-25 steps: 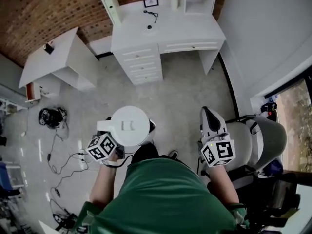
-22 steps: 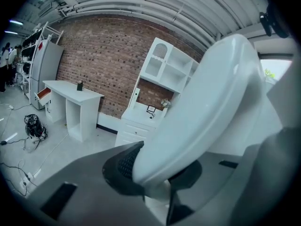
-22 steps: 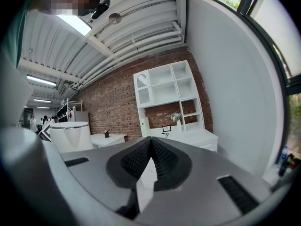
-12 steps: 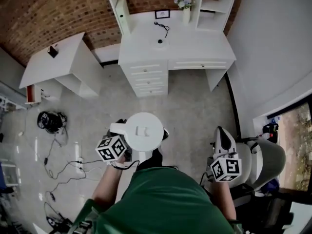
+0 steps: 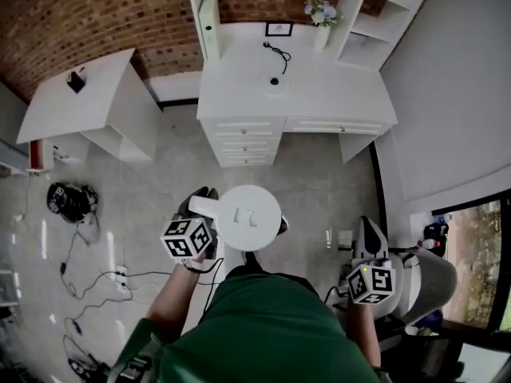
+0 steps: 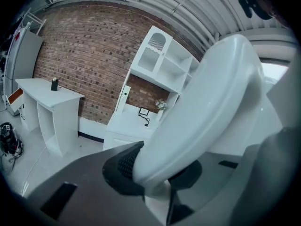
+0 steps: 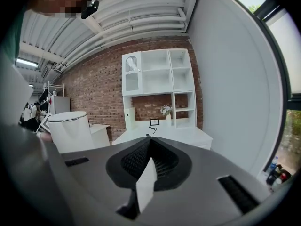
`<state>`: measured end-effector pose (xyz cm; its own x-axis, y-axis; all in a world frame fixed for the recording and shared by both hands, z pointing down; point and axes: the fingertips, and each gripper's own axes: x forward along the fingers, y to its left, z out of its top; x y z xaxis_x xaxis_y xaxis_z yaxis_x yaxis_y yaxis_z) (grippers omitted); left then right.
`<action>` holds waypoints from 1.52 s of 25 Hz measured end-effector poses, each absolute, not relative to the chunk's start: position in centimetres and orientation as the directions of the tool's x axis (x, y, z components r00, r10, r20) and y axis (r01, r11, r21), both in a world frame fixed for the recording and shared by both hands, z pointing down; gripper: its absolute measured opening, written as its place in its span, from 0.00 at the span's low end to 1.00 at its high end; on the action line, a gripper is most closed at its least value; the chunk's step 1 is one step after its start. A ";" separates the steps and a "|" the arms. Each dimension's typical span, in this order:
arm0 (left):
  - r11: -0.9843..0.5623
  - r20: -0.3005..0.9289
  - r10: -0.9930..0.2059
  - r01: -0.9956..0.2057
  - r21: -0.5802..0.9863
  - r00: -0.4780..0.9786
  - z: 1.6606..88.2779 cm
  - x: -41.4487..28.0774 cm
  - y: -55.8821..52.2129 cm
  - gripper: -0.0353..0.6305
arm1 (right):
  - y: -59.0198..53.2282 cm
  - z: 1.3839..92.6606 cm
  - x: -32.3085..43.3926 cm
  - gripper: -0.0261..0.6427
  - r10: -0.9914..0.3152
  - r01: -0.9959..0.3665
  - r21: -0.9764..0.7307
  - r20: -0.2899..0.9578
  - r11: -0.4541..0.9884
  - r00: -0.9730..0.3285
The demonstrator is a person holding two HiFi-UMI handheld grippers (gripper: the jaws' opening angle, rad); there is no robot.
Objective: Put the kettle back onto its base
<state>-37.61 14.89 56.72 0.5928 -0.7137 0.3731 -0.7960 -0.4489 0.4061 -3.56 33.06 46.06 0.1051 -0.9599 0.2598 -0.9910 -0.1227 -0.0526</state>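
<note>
In the head view the left gripper (image 5: 200, 206) holds the white kettle (image 5: 249, 218) by its handle, above the floor (image 5: 319, 182) and well short of the white desk (image 5: 239, 130). On the desk's tabletop, toward its back, lies a small dark disc (image 5: 274, 80) with a cord (image 5: 278, 53) running from it. This is probably the middle of the kettle's base, though the base's outline cannot be made out against the white top. The right gripper (image 5: 365, 230) hangs at the person's side, also well short of the desk, and carries nothing.

In the left gripper view the jaws of the left gripper (image 6: 155, 173) pinch the kettle's handle, and the kettle (image 6: 221, 107) fills the right of the picture with the desk (image 6: 129, 126) far behind it.

In the right gripper view the jaws of the right gripper (image 7: 149, 161) are pressed together with nothing between them. The desk (image 7: 164, 135) stands ahead and the kettle (image 7: 70, 131) shows off to the left.

The step in hand looks like the carry toward the desk. The next move calls for bringing the kettle over the disc, keeping it upright, and lowering it squarely onto the base before the jaws let go.
</note>
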 end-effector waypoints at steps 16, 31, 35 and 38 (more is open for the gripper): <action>-0.327 0.426 -0.750 -0.843 0.427 0.506 58.9 -38.2 6.9 0.21 | 21.8 49.0 -1.8 0.07 -0.949 -0.995 -0.090 0.315 -0.042 0.011; -0.116 0.377 -0.883 -0.910 0.398 0.278 53.1 -30.6 1.2 0.21 | 8.1 47.1 11.2 0.07 -0.953 -0.971 -0.168 0.223 0.168 -0.204; -0.085 0.387 -0.888 -0.915 0.394 0.249 52.7 -28.0 0.7 0.21 | 6.7 47.2 14.3 0.07 -0.951 -0.968 -0.174 0.219 0.182 -0.218; -0.074 0.396 -0.887 -0.919 0.388 0.239 52.6 -26.2 0.7 0.21 | 6.4 47.3 16.4 0.07 -0.951 -0.967 -0.180 0.220 0.181 -0.218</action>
